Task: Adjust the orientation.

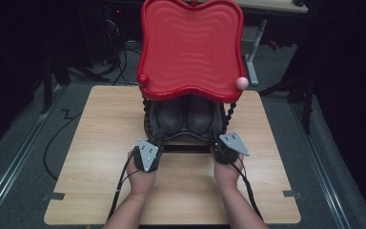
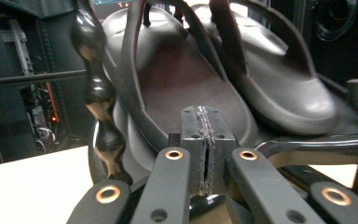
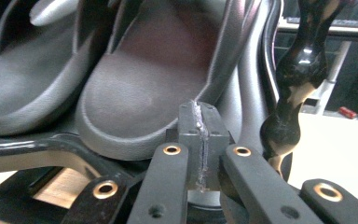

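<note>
Both grippers sit at the near edge of a small black shoe rack in the middle of the table. The left gripper (image 1: 147,155) has its jaws pressed flat together, pad against pad, with nothing visible between them; in the left gripper view (image 2: 205,140) the tips stand just in front of the heel of the left slipper (image 2: 186,88) and just above the rack's black front rail (image 2: 317,145). The right gripper (image 1: 229,148) is likewise closed tight on itself; in the right gripper view (image 3: 200,135) its tips meet right at the heel edge of the right slipper (image 3: 144,88), whether touching it I cannot tell. The pair of dark slippers (image 1: 186,117) rests side by side on the rack's lower shelf, heels toward the person, toes sloping up and away. A twisted black post (image 2: 95,88) rises at the rack's left near corner, and another post (image 3: 291,88) at its right near corner. Above the slippers a glossy red wavy tray (image 1: 190,43) forms the rack's top, with a pink knob (image 1: 241,82) at its near right corner. The rack stands on a light wooden table (image 1: 100,157), the person's hands reaching in from the near side.
</note>
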{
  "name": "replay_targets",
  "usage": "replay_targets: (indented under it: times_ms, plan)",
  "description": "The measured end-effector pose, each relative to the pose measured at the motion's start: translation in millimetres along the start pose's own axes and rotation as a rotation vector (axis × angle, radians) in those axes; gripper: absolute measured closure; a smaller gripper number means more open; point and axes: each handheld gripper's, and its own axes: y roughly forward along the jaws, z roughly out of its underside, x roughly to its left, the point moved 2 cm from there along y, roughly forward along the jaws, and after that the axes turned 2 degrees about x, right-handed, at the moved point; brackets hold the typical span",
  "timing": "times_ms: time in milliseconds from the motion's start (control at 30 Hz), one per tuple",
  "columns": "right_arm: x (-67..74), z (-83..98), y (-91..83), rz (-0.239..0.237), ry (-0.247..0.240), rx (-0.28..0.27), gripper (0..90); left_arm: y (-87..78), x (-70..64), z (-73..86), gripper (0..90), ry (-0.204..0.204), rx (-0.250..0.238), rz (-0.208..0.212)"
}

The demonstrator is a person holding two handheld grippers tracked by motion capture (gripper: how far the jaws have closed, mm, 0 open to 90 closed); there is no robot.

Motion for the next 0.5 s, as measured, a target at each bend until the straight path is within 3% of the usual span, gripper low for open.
replay_targets:
  times_ms: [100, 233, 500]
  plan:
    - [0.4, 1.8, 2.9, 0.01, -0.001, 0.003, 89.7, 8.9, -0.3, 6.2, 88.2, -0.008, -0.007, -0.003]
    - [2.6, 4.4, 7.8, 0.01, 0.003, 0.023, 89.8, 13.7, -0.7, 9.0, 88.0, -0.054, -0.025, 0.013]
    - [5.3, 3.4, 6.9, 0.01, -0.009, 0.02, 89.4, 13.8, -5.6, 5.5, 82.3, -0.051, -0.018, 0.032]
